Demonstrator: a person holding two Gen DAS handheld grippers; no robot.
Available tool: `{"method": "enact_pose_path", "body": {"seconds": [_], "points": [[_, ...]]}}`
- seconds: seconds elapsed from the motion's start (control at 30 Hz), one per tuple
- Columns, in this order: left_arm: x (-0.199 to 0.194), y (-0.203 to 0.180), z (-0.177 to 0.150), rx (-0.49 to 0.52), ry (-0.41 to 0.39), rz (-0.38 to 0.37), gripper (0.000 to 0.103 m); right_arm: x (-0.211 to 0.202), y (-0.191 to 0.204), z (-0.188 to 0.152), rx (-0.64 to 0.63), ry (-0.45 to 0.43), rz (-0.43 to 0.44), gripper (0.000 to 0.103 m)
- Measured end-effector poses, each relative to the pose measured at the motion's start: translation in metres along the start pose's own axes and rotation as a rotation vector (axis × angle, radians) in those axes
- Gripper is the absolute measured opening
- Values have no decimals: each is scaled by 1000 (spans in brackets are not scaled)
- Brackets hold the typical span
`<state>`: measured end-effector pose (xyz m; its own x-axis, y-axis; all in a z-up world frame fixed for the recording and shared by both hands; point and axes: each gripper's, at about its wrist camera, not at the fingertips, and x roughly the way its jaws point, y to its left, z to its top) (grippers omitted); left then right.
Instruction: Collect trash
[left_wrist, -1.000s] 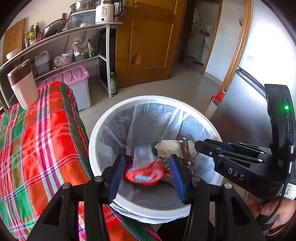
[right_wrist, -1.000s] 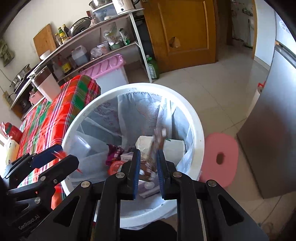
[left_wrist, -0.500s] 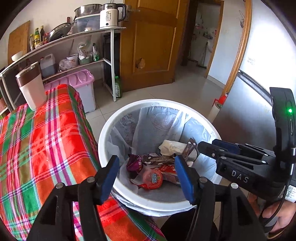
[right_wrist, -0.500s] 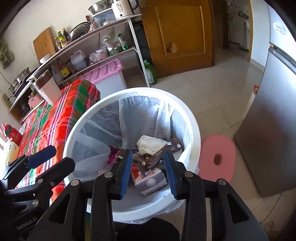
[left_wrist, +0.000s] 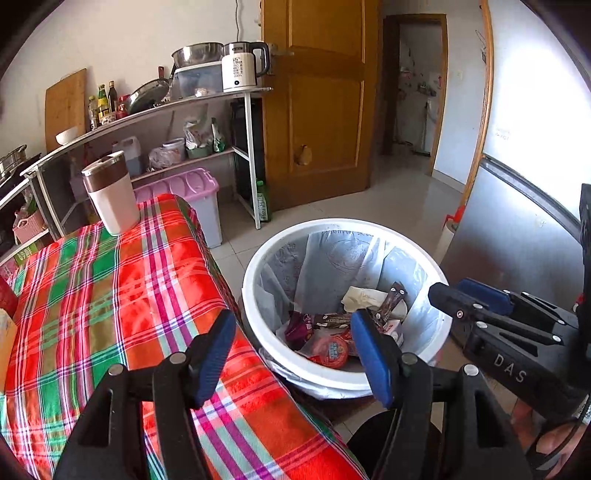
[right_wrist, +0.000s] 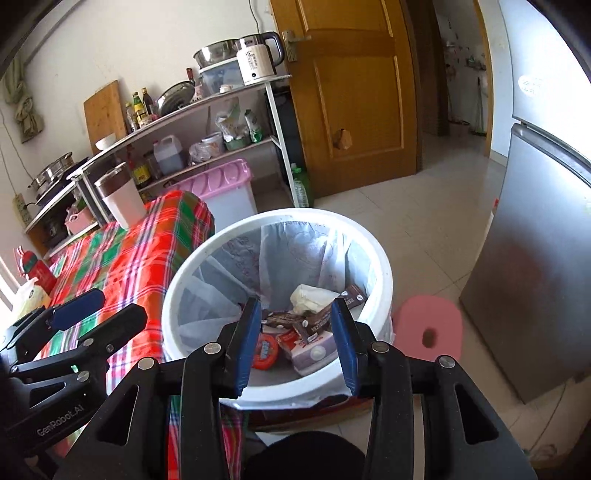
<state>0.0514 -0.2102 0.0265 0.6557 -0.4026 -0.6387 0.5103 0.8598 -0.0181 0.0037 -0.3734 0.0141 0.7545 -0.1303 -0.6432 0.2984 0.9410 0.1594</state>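
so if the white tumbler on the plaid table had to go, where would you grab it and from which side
Probably grip the tumbler across its plain white body, below the brown band, coming in level from the near, open side over the plaid tablecloth. It stands upright and tapers toward its base, so pads set just under the band should hold best. The shelf rack crowds its far side.

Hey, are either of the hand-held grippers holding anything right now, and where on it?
Nothing held. The left hand-held gripper is empty; the right hand-held gripper is opening, also empty.
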Motion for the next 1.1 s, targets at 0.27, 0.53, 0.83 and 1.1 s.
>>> {"method": "enact_pose_path", "body": {"seconds": [0.27, 0.53, 0.83, 1.1], "points": [[-29, 2, -10, -32, -54, 28, 67, -32, 10, -15, -5, -63, 4, 41], [-38, 2, -23, -48, -53, 31, 68, -46, 19, -26, -17, -88, -3, 41], [-46, 2, -31, -64, -59, 32, 68, -49, 19, -32, 0, -94, -4, 41], [-46, 4, -32, -75, -57, 40, 68, -50, 19, -34, 6, -93, 4, 41]]}}
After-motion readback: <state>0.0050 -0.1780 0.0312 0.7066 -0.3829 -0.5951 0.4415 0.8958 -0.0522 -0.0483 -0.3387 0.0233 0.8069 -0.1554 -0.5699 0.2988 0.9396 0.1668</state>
